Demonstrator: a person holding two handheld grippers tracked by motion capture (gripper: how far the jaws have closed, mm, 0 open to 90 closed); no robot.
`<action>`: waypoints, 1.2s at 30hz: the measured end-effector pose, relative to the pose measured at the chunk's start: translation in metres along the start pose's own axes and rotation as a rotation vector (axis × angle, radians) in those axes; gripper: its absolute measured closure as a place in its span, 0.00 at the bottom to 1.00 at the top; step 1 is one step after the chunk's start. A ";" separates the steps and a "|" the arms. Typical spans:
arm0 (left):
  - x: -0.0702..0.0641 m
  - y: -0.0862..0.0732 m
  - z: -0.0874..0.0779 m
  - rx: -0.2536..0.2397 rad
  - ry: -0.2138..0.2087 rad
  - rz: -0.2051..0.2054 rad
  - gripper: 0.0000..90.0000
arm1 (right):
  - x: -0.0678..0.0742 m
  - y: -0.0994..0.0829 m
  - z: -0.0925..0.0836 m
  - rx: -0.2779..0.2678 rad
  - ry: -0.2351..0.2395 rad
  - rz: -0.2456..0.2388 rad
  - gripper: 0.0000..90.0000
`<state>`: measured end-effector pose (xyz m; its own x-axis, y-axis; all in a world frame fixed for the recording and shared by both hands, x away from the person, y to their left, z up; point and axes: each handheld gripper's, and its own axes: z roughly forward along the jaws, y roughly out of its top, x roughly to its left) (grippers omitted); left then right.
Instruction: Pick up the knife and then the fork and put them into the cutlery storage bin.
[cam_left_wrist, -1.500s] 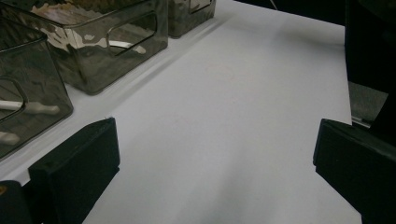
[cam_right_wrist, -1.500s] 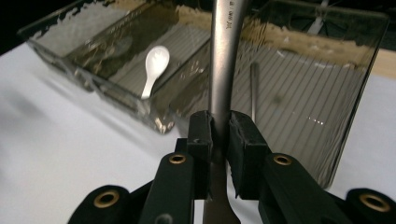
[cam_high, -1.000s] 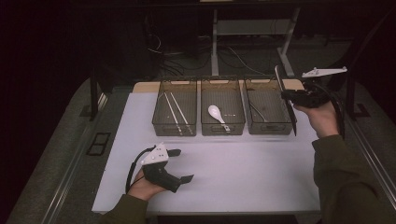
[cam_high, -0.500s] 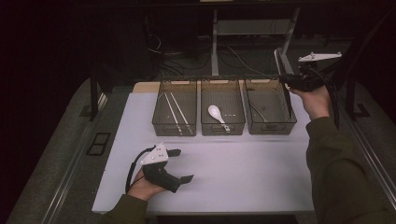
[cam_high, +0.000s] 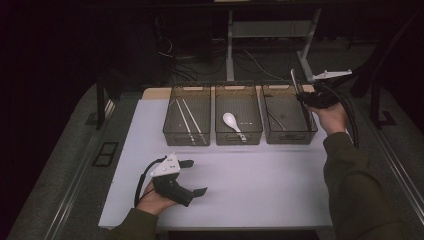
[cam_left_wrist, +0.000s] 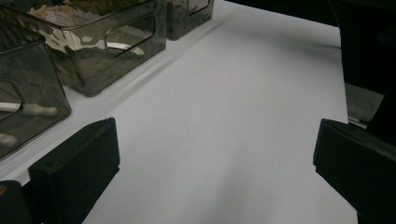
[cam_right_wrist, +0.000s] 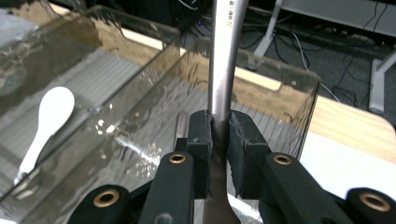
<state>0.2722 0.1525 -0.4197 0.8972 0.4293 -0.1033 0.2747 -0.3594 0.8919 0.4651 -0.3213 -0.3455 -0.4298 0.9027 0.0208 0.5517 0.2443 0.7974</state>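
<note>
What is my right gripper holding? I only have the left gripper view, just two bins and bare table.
Observer: The right gripper is shut on a metal utensil handle, which stands upright.
Operator: Where is it?
Observer: Over the right bin of three.
Operator: Anything in the middle bin?
Observer: A white spoon lies in the middle bin.

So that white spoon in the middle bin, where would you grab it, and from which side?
Probably by the handle, coming straight down from above. The white spoon lies flat on the floor of the middle bin, whose walls block any sideways approach. The slim, straight handle suits two jaws closing across it better than the broad rounded bowl.
</note>
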 end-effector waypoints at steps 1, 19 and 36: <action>0.000 0.000 0.000 0.000 0.000 0.000 0.00 | 0.000 -0.002 0.001 0.004 0.001 0.003 0.88; 0.000 0.000 0.000 0.002 -0.003 0.000 0.00 | 0.003 -0.017 0.021 0.058 0.025 0.003 0.87; -0.001 0.000 0.001 -0.001 -0.004 -0.002 0.00 | 0.007 -0.016 0.030 0.050 0.078 0.043 0.92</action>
<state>0.2717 0.1517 -0.4197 0.8980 0.4267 -0.1072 0.2763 -0.3572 0.8922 0.4745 -0.3080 -0.3757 -0.4585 0.8827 0.1028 0.6049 0.2252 0.7638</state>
